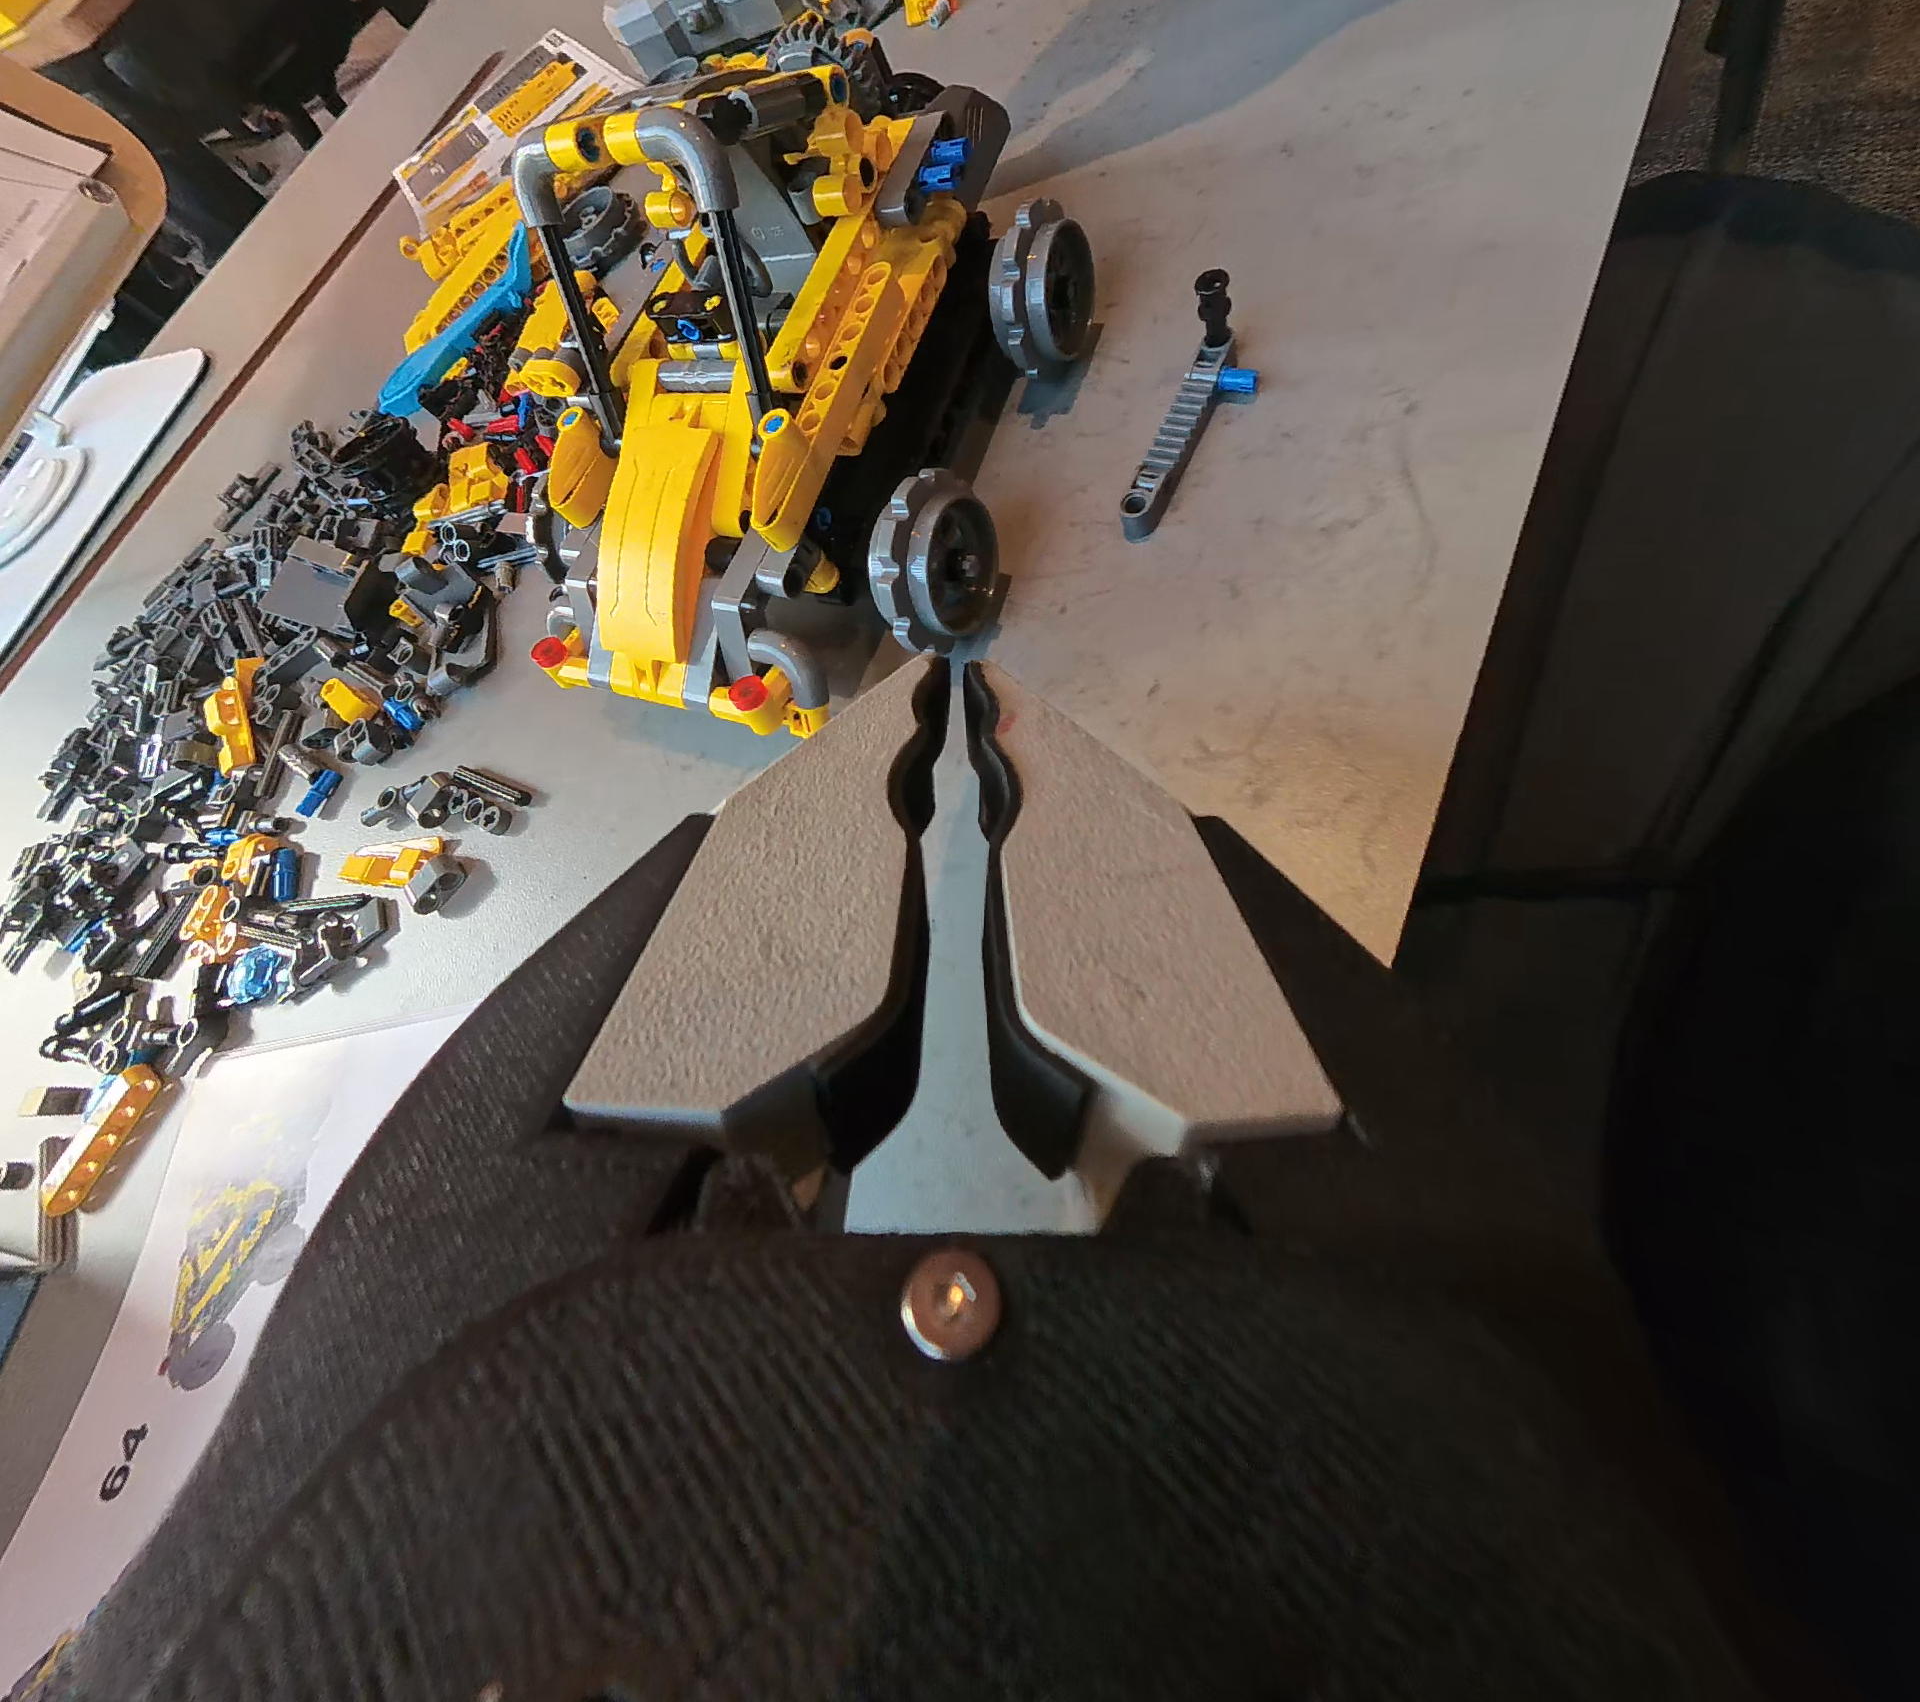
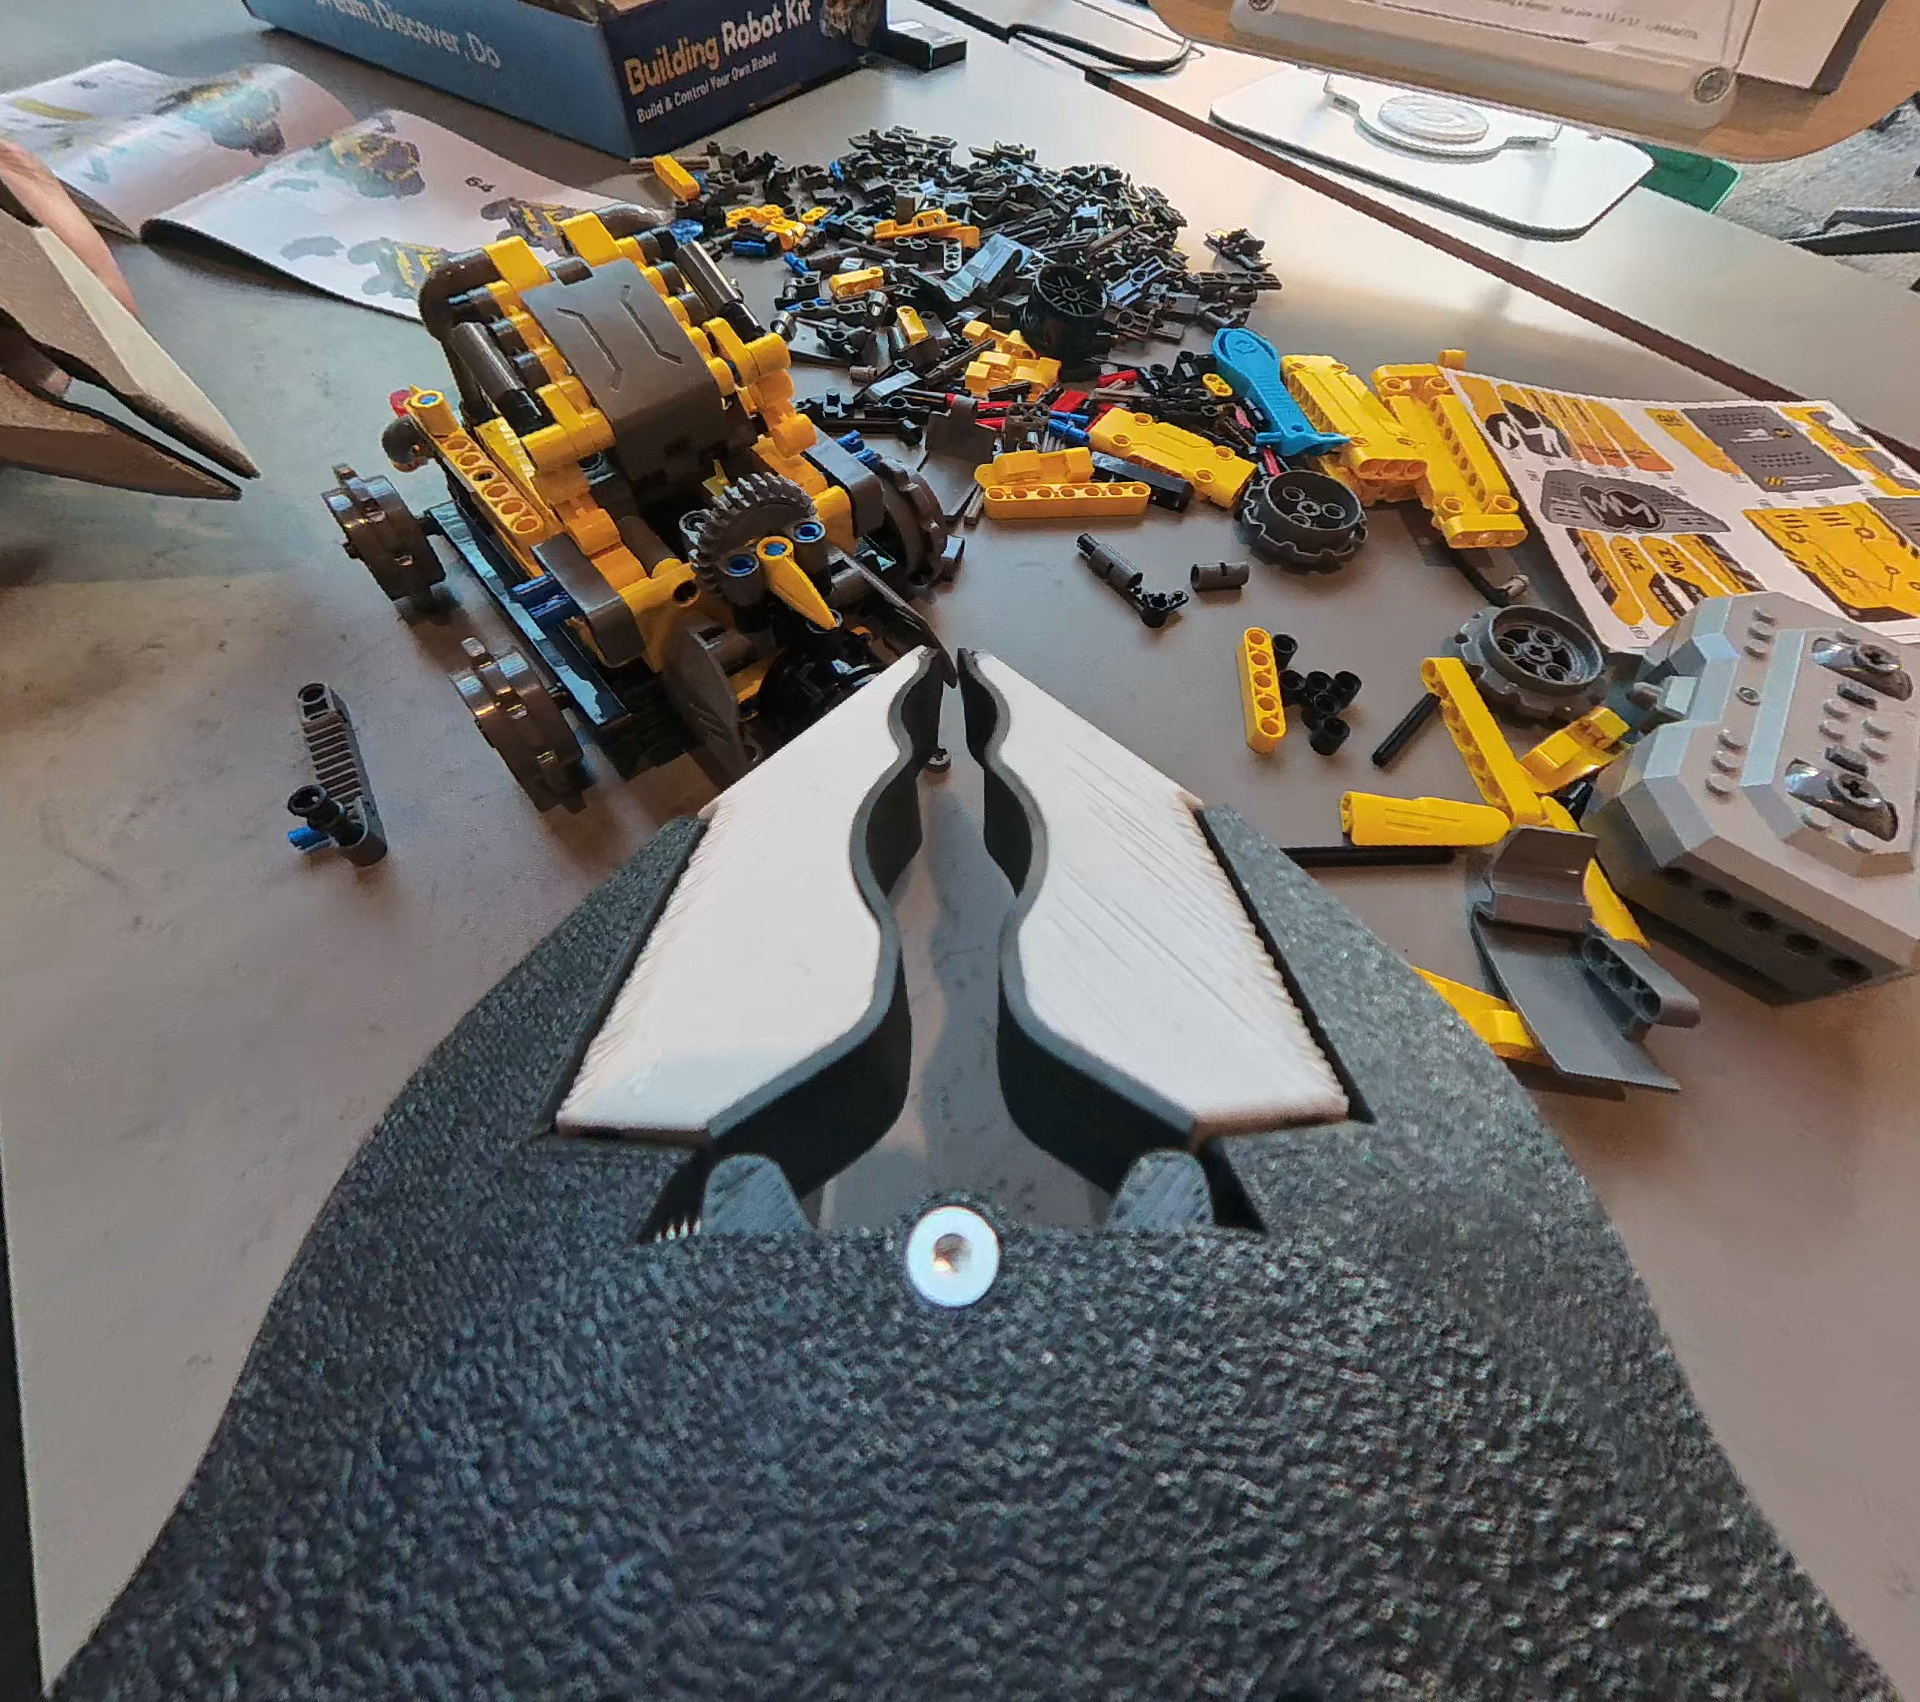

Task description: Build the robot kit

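Blue box (image 2: 540, 42) appears only in right view.

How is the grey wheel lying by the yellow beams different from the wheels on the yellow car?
The loose grey wheel lies flat on the table with its hub holes facing up. The car's wheels stand upright, fixed to the yellow car. The loose one sits among scattered parts, apart from the car. Both are dark grey with notched rims.
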The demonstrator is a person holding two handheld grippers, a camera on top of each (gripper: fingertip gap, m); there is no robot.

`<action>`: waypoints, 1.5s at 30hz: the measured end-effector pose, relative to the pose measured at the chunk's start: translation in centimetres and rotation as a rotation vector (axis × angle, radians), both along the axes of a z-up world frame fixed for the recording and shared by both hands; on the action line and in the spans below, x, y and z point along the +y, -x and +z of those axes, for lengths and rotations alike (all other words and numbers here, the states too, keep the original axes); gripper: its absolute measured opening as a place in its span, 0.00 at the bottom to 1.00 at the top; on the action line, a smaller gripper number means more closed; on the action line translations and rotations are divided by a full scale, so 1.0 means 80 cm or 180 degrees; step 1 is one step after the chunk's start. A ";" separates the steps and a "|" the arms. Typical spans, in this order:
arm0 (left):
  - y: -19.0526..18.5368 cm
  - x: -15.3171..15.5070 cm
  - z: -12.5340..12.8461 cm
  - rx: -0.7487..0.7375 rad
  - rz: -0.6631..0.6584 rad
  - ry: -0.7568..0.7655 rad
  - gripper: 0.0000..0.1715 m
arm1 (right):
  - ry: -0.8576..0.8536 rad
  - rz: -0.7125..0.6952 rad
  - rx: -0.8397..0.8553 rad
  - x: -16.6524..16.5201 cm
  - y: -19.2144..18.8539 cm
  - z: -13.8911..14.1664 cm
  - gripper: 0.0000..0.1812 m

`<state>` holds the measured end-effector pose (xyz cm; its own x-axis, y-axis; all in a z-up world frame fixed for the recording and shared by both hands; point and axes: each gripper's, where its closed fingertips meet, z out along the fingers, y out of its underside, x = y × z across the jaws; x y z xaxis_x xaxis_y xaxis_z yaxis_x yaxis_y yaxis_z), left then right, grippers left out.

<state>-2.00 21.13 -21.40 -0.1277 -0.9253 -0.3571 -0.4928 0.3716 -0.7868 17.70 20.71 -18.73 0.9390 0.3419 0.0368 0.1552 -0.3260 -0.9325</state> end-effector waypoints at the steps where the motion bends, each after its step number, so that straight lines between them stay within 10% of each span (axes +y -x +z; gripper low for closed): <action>1: 0.000 0.000 0.000 -0.0001 0.0000 -0.0001 0.00 | 0.0001 0.0005 -0.0001 0.000 0.000 0.000 0.02; 22: 0.001 0.003 0.005 -0.0060 0.0017 0.0203 0.00 | -0.0150 0.0182 0.0067 -0.008 0.009 0.010 0.01; 39: 0.002 0.002 0.012 -0.0123 -0.0078 0.0539 0.04 | 0.0928 0.1233 -0.0098 -0.076 0.143 -0.049 0.15; 45: 0.002 -0.005 0.007 -0.0051 -0.0156 0.0394 0.04 | 0.0929 0.1400 -0.0144 -0.073 0.161 -0.050 0.04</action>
